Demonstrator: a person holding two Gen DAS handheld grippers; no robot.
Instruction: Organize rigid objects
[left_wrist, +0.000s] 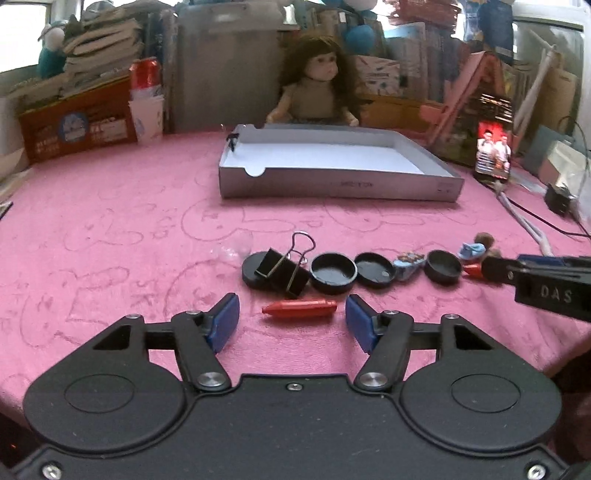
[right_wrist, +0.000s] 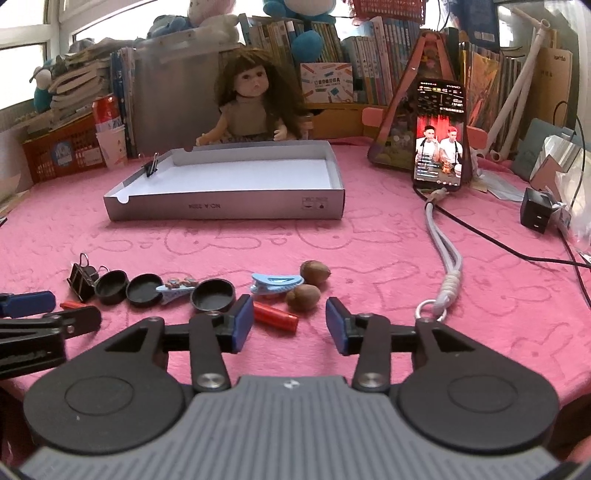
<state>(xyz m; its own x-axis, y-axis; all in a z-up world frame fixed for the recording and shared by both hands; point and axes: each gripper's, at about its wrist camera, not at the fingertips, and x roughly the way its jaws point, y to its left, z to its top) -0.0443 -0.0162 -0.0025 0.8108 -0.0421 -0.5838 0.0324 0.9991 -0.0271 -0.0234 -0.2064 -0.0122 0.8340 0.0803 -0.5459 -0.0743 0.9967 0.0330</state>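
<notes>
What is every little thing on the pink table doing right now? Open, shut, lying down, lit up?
Left gripper: open, red crayon lying loose between its fingers.
Right gripper: open, holding nothing.
Second red crayon: lying beside the right gripper.
Grey box: open, a small clip on its rim.
Big black clip: leaning on a cap.
Black caps: hollow side up.
Phone: upright, screen lit.

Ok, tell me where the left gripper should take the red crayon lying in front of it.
Grip the red crayon at mid-body, coming down from above and from the near side. It lies flat on the cloth, crosswise between the open left gripper fingers, so the gripper probably needs turning for the pads to close across its narrow width, not its ends. The binder clip sits just behind.
</notes>
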